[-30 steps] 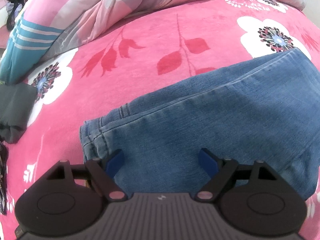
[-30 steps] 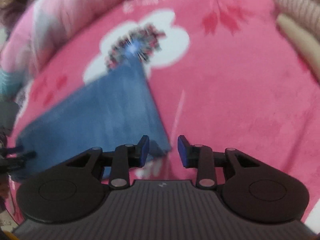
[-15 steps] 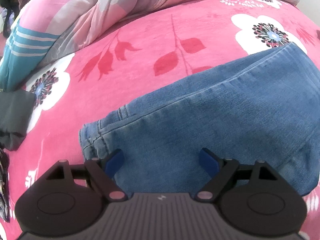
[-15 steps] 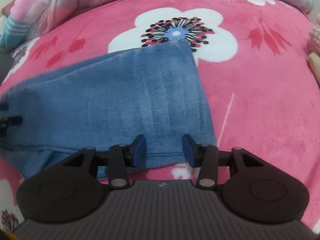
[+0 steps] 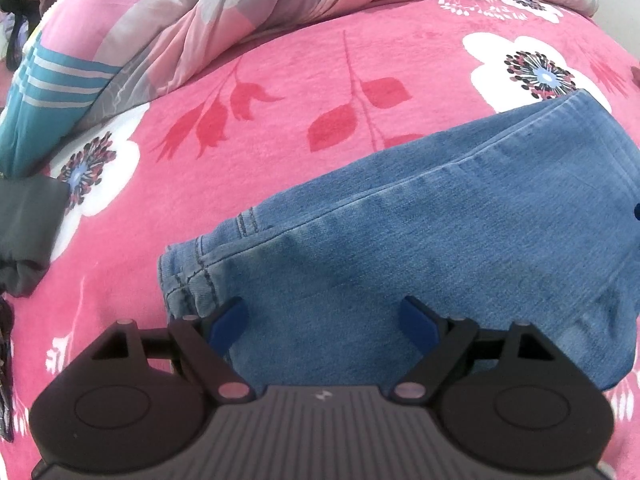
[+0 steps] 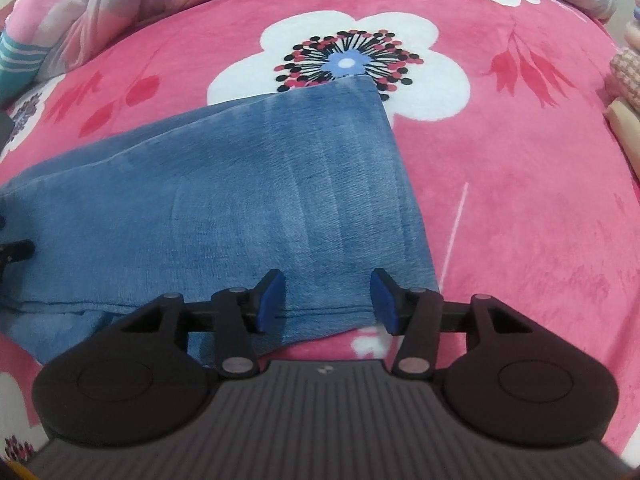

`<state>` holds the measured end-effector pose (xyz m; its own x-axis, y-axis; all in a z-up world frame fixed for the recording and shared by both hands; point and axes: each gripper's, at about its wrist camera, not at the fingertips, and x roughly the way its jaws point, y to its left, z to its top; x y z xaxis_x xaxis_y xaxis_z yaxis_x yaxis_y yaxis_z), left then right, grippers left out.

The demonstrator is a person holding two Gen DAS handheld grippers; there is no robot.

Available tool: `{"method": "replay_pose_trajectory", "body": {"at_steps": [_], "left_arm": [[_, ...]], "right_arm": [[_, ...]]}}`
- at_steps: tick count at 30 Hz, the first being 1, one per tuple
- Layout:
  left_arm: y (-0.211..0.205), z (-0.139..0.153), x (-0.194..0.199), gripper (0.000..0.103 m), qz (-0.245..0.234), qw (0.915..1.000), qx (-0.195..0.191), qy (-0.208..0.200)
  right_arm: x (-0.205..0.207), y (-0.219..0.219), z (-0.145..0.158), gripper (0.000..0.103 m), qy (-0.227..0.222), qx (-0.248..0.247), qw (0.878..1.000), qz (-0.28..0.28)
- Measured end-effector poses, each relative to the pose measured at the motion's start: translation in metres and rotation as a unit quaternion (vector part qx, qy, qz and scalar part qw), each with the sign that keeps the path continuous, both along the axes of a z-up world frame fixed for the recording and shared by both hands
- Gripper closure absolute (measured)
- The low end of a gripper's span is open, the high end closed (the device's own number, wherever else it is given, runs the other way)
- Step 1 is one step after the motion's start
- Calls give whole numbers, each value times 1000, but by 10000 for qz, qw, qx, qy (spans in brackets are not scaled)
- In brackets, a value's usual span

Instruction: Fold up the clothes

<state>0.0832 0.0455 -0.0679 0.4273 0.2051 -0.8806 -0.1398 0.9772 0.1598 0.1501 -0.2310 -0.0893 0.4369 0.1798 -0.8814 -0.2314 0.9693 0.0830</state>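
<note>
A: Left side?
B: Left gripper (image 5: pixel 324 326) hangs spread wide over the seamed end of the folded jeans (image 5: pixel 420 240), gripping nothing.
A: Right?
B: Right gripper (image 6: pixel 328 300) jaws opening, denim corner between them, pads clear. Jeans lie flat on the pink floral blanket (image 6: pixel 520 200).

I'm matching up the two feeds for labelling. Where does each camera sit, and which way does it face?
Left wrist view: sits on the left tongs, looking steeply down along their wide-open blue pads at the seamed end of the folded jeans on the pink floral blanket; only the tongs show.
Right wrist view: sits on the right tongs, angled down at the jeans' right end; jaws opening above the denim, gripping nothing.
Shared: the jeans, blanket and rumpled quilt.
</note>
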Motion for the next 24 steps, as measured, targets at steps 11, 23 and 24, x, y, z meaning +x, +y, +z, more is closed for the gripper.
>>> {"method": "replay_pose_trajectory", "body": {"at_steps": [11, 23, 24], "left_arm": [[4, 4, 7, 18, 268, 9992, -162, 266], [2, 5, 24, 17, 620, 9952, -127, 747], [2, 4, 25, 16, 635, 9950, -105, 768]], "right_arm": [[2, 1, -1, 50, 74, -16, 9998, -156], [16, 38, 39, 32, -395, 367, 9970, 552], [17, 46, 37, 32, -372, 420, 9961, 682]]}}
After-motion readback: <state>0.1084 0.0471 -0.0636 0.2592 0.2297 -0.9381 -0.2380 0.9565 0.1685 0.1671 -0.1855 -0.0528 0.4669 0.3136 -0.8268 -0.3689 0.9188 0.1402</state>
